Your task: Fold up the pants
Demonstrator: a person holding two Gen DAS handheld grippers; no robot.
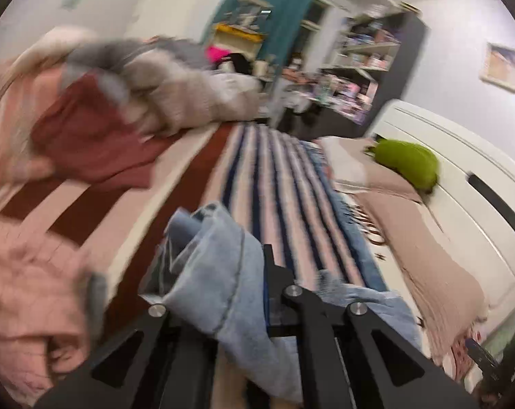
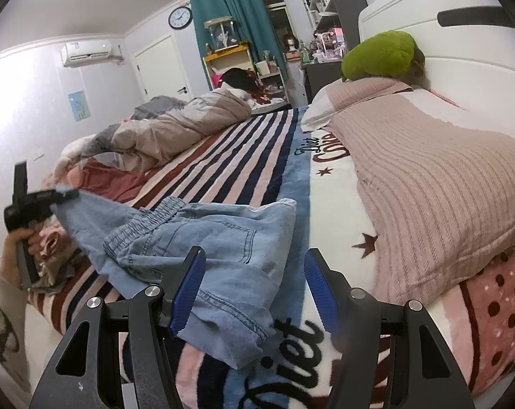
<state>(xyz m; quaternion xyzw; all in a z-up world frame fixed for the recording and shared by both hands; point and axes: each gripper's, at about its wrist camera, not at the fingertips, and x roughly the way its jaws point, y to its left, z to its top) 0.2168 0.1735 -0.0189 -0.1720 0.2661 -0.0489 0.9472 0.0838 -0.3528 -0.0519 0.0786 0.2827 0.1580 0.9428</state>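
Light blue denim pants [image 2: 216, 238] lie crumpled on the striped blanket [image 2: 244, 156] of the bed, elastic waistband toward the left. My left gripper [image 1: 220, 255] is shut on a bunched fold of the pants [image 1: 213, 266] and holds it lifted above the bed; it also shows at the left of the right wrist view [image 2: 63, 194], pulling a leg of denim up and left. My right gripper [image 2: 254, 272] is open and empty, its blue pads [image 2: 189, 293] just above the near edge of the pants.
A pink ribbed pillow [image 2: 438, 184] and a green plush toy [image 2: 380, 56] lie by the white headboard [image 2: 462, 34] at the right. A rumpled beige duvet [image 2: 175, 129] and dark red cloth [image 1: 93, 143] lie at the far left. Pink clothes [image 1: 29, 300] sit by the bed's left edge.
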